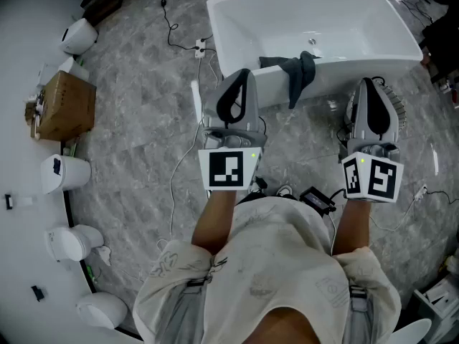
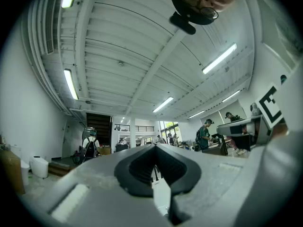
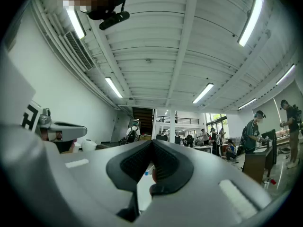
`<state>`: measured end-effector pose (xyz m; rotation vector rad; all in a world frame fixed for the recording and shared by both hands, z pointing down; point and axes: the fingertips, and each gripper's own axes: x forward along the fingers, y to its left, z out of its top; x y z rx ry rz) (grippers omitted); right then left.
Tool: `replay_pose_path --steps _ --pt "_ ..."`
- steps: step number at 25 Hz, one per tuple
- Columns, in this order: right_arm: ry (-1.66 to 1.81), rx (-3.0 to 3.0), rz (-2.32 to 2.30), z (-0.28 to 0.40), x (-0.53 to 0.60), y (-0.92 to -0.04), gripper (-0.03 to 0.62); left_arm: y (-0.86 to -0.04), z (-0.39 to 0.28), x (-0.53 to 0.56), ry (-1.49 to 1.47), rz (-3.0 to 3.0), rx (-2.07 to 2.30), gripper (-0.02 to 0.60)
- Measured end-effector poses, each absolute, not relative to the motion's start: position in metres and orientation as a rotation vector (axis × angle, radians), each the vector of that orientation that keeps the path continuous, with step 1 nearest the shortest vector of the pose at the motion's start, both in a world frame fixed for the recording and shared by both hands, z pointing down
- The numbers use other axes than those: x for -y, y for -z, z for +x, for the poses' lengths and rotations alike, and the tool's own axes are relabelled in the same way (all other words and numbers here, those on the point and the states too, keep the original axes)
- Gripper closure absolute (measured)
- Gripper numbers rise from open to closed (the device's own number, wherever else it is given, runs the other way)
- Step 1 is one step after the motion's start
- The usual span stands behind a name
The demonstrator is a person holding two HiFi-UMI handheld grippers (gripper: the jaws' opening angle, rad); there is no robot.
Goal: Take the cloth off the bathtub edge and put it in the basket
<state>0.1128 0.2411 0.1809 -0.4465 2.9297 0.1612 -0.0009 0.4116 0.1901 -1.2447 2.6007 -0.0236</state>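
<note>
1. The cloth (image 1: 297, 74) hangs over the near edge of the tub (image 1: 237, 31). Most of it hangs down the outer wall towards the person, and a short tail runs left along the rim.
2. Its long axis crosses the rim, so it points roughly the same way as the grippers rather than across them.
3. It lies ahead of both grippers and between them, touching neither.
4. The left gripper (image 1: 242, 74) has its jaws closed tip to tip with nothing between them (its own view shows only the room beyond). Its tip sits just beside the cloth's left tail, so I judge this hand the nearer one.
5. The right gripper (image 1: 367, 83) is also closed and empty. It stands further off, to the cloth's right, near the tub's outer wall.
6. Whichever gripper goes in must open first, then swing inward and bite the fold where it crosses the rim.
7. A ribbed rim (image 1: 396, 110) shows just behind the right gripper. It may be the basket, but too little of it shows to be sure.
</note>
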Motion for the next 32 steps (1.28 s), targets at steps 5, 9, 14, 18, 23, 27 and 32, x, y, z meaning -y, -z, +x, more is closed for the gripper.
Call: replay_pose_path --steps 5,9,14,18,23,27,32 --pt "-0.147 -2.938 -0.443 0.122 -0.225 -0.185 0.592 -0.194 0.009 -0.394 0.030 -1.251 -2.622 0.581" --pt "-0.131 -2.938 -0.448 0.133 -0.213 -0.190 0.592 -0.195 0.022 -0.381 0.049 -1.254 -2.607 0.581" --pt "-0.126 -2.947 -0.449 0.143 -0.203 -0.196 0.592 -0.197 0.032 -0.370 0.059 -1.254 -2.612 0.581" --pt "-0.092 -2.949 -0.449 0.146 -0.195 -0.202 0.592 -0.200 0.037 -0.365 0.052 -1.259 -2.623 0.581" --pt "-0.089 -2.954 -0.430 0.141 -0.194 -0.212 0.591 -0.210 0.031 -0.361 0.053 -1.263 -2.636 0.581" --pt "-0.098 -2.968 -0.434 0.130 -0.190 -0.219 0.591 -0.213 0.019 -0.355 0.036 -1.264 -2.639 0.581" --pt "-0.109 -2.977 -0.457 0.104 -0.173 -0.227 0.591 -0.221 -0.011 -0.337 0.010 -1.281 -2.636 0.581"
